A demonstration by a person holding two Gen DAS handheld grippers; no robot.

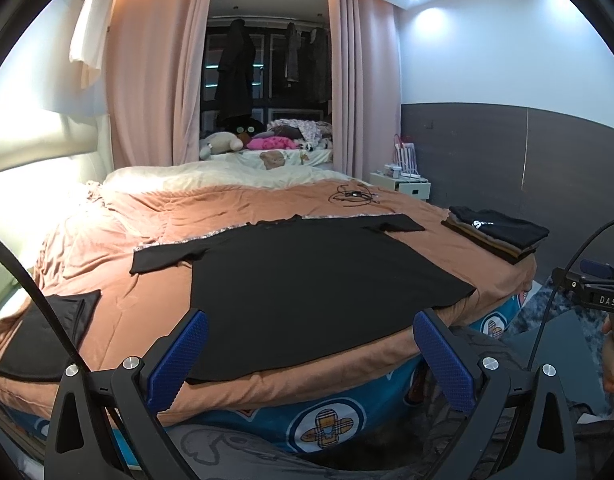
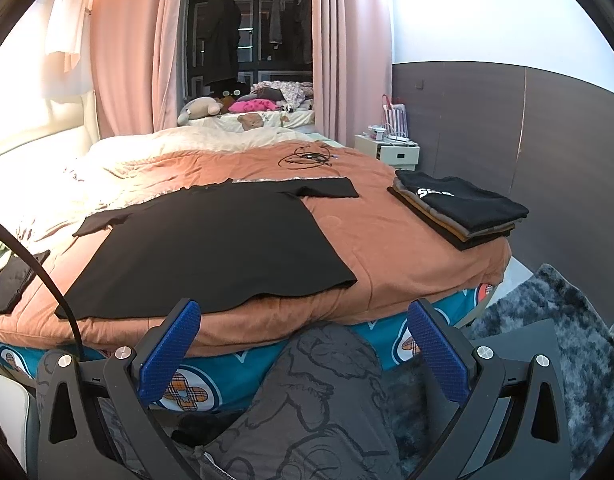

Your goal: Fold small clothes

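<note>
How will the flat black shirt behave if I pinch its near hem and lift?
The black shirt lies thin and flat, following the blanket, so it will likely drape limply. Its hem overhangs the bed edge, so it should pinch easily. Both sleeves are spread, so they will probably dangle and drag.

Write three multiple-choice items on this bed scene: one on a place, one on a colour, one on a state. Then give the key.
1. Where is the folded stack?
A. on the bed's right corner
B. on the rug
C. on the nightstand

2. What colour is the spread T-shirt?
A. white
B. black
C. pink

3. How are the left gripper fingers?
A. shut on the T-shirt
B. shut on nothing
C. open, holding nothing

Key: A, the stack lies on the blanket near the bed's right edge; B, the flat shirt is black; C, the blue fingers stand wide apart, short of the hem.
</note>
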